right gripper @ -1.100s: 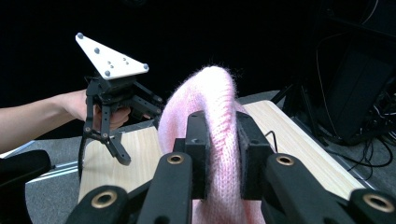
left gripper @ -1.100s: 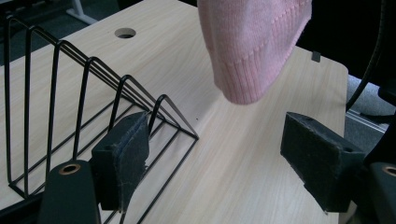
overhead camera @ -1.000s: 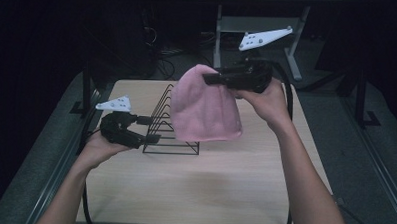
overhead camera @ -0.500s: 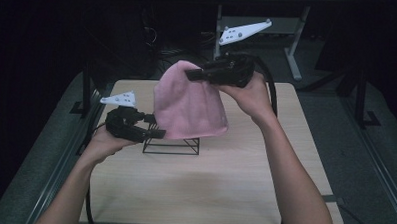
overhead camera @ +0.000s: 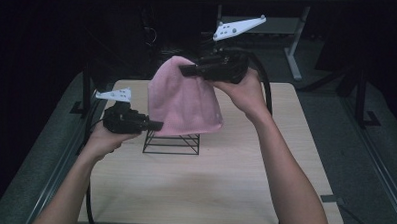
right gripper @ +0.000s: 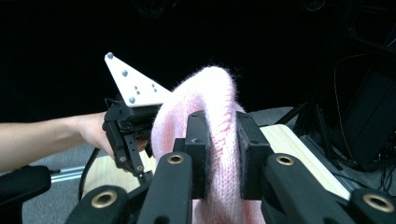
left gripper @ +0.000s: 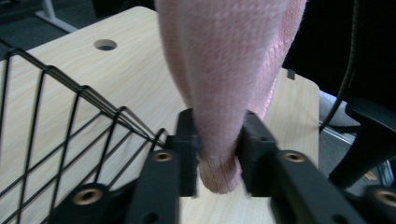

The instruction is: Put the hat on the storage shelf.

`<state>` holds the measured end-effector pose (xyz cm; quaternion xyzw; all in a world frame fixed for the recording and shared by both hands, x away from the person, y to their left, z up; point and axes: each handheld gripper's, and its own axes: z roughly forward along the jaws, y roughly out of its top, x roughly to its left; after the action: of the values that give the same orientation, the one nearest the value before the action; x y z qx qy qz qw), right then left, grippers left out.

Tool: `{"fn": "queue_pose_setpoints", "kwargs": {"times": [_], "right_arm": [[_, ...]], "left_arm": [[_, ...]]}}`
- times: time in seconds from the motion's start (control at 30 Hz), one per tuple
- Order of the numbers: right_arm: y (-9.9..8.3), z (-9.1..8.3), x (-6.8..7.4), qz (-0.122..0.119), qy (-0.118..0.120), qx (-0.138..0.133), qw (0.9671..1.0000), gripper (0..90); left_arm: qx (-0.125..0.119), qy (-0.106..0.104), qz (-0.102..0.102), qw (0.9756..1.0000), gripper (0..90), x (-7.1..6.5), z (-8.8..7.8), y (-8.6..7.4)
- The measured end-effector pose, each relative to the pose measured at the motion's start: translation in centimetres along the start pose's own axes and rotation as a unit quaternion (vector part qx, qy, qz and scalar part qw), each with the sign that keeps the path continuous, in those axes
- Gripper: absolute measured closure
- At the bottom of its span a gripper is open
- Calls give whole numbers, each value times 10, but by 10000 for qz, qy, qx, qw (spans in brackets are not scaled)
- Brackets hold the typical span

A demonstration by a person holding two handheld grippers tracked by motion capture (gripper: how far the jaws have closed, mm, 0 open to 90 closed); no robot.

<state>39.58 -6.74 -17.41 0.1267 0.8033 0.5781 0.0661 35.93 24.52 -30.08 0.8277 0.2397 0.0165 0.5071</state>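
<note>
Above the black wire rack [overhead camera: 171,142], a fuzzy pink knit beanie [overhead camera: 185,100] is hanging, right tongs [overhead camera: 187,70] clamping its crown, left tongs [overhead camera: 158,125], just closing, pinching its hem.

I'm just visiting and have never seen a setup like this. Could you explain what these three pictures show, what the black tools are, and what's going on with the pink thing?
No robot here: a person holds a hand tool in each hand, each ending in two black jaws. The high view looks down from above onto a wooden table. The other two pictures come from small cameras that ride on the tools and look along their jaws.

On the table stands a black wire rack. Above it hangs a pink knitted hat. The right gripper is shut on the hat's top and holds it up; the right gripper view shows the knit pinched between its jaws. The left gripper has just been closing its jaws, and the left gripper view shows them pinching the hat's lower edge. So both tools grip the hat.
</note>
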Motion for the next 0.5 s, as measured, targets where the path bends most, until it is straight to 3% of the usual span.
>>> {"fn": "queue_pose_setpoints", "kwargs": {"times": [0.17, 0.5], "right_arm": [[0, 1, -4, 47, -40, -20, 10000, 773], [-2, 6, -20, 256, -196, -22, 9995, 769]], "left_arm": [[-12, 200, -26, 9998, 803, 6, -7, 4], [6, 723, -67, 9974, 815, 20, -19, 13]]}}
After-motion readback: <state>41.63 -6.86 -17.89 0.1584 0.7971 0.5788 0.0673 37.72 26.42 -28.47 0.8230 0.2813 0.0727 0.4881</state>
